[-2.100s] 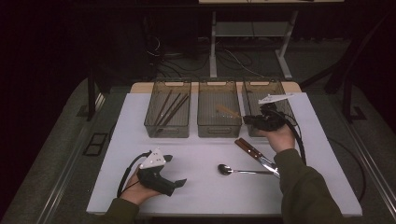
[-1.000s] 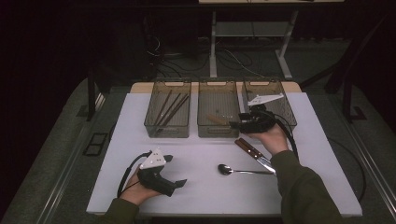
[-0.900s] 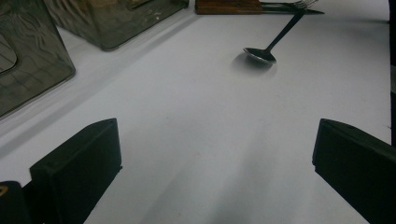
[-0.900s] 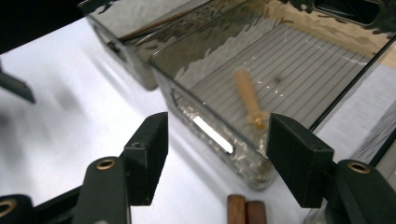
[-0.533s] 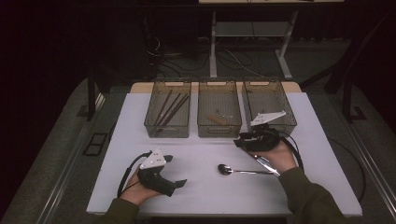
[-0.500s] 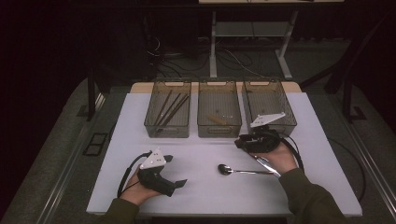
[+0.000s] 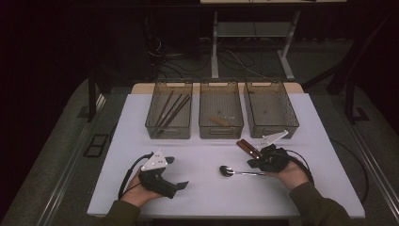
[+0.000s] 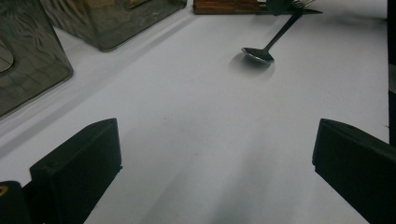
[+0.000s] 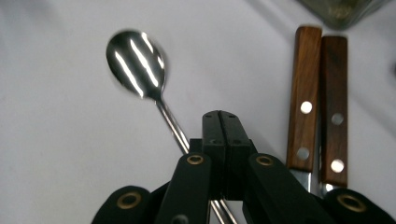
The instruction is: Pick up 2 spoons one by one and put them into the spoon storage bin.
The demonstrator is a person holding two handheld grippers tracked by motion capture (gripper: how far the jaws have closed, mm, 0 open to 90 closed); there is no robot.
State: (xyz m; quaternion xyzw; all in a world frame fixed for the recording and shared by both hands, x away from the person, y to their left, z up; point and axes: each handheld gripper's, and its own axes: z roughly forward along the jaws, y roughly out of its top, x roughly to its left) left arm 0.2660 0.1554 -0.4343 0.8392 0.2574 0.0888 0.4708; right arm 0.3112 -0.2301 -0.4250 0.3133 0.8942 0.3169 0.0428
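A metal spoon [image 7: 242, 173] [image 9: 137, 63] [image 8: 261, 49] lies on the white table top [image 7: 207, 197], bowl pointing left. Two wooden-handled knives [image 7: 248, 148] [image 9: 306, 93] lie side by side just behind it. My right gripper [image 7: 251, 165] [image 9: 220, 116] sits low over the spoon's handle end. Its jaws have just been closing and now stand pressed together with nothing between them; the handle passes under them on the left. My left gripper [image 7: 178, 173] [image 8: 215, 158] rests at the front left, jaws wide open over bare table.
Three dark see-through bins stand in a row at the back: the left bin [image 7: 169, 110] holds several dark sticks, the middle bin [image 7: 220, 110] a small wooden piece, and the right bin [image 7: 270, 108] looks bare. Cables trail from both grippers.
The right hand came back from the right bin, down and toward the person, to the spoon's handle. Its jaws closed on the way. The left hand stayed put.
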